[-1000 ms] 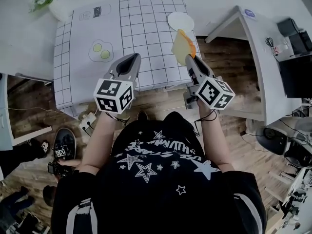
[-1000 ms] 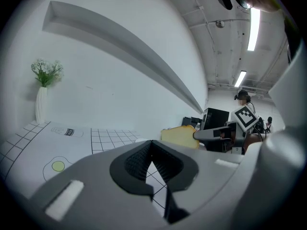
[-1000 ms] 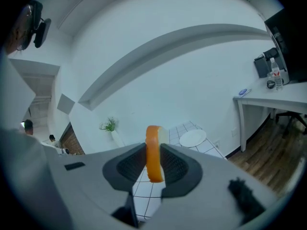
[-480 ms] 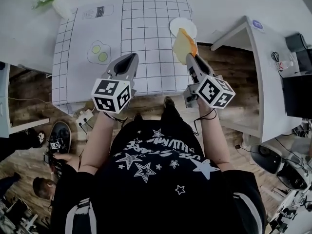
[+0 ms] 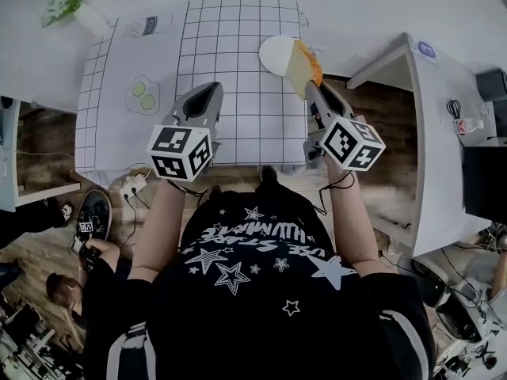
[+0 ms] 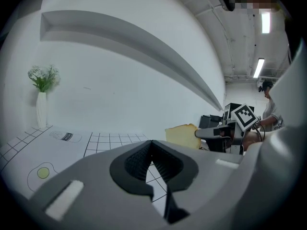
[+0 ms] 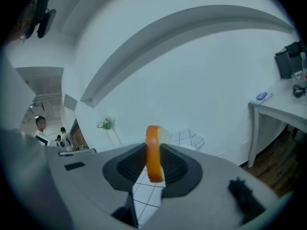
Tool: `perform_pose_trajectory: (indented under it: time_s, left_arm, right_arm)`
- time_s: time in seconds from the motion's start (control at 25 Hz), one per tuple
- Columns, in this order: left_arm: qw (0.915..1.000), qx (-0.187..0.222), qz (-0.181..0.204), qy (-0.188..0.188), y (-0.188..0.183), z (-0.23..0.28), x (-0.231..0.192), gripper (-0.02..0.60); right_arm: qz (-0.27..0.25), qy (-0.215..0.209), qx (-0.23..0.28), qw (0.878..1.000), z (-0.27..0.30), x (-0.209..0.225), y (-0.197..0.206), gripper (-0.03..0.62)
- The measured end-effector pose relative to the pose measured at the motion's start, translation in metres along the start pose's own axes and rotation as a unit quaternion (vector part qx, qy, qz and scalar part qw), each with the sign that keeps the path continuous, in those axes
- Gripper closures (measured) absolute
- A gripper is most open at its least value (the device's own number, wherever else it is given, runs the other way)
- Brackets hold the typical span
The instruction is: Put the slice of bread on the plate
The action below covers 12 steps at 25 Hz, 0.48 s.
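Observation:
The slice of bread (image 5: 303, 64), pale with an orange crust, stands on edge between the jaws of my right gripper (image 5: 310, 84), which is shut on it. It hangs by the right rim of the white plate (image 5: 275, 55), at the far right of the grid-patterned tablecloth (image 5: 238, 77). In the right gripper view the bread (image 7: 153, 166) is pinched between the black pads (image 7: 129, 164). My left gripper (image 5: 207, 95) hovers over the cloth's middle, shut, with nothing in it. From the left gripper view (image 6: 152, 145) the bread (image 6: 182, 135) shows at the right.
A vase of flowers (image 5: 67, 2) stands at the table's far left corner. Fried eggs (image 5: 142, 93) and a can (image 5: 149, 24) are printed on the cloth. A white desk (image 5: 432, 117) stands to the right across a strip of wooden floor. People are at the lower left.
Both grippers have moved forward over the table. The bread, still held, has come from short of the plate to its right rim.

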<state>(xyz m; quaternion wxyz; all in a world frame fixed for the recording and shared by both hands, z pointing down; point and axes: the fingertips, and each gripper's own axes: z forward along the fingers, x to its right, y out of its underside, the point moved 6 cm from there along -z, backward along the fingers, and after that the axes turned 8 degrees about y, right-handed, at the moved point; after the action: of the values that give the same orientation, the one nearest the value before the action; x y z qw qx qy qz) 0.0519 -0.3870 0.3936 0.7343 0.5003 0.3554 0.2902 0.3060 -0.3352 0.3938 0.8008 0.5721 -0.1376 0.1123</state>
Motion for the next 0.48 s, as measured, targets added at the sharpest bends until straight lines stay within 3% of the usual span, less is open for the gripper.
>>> perform_pose_trajectory:
  time_s: [0.16, 0.32, 0.48]
  left_arm:
    - [1.0, -0.007, 0.003, -0.005, -0.001, 0.025, 0.009, 0.572]
    - [0.9998, -0.002, 0.005, -0.019, -0.006, 0.042, 0.014, 0.572]
    - [0.9993, 0.003, 0.005, -0.038, -0.01, 0.054, 0.016, 0.572]
  right_arm:
    - [-0.073, 0.0, -0.003, 0.997, 0.011, 0.02, -0.01, 0.5]
    - [-0.169, 0.004, -0.014, 0.986, 0.028, 0.032, -0.015, 0.5]
    - [-0.22, -0.009, -0.028, 0.975, 0.049, 0.04, -0.016, 0.5]
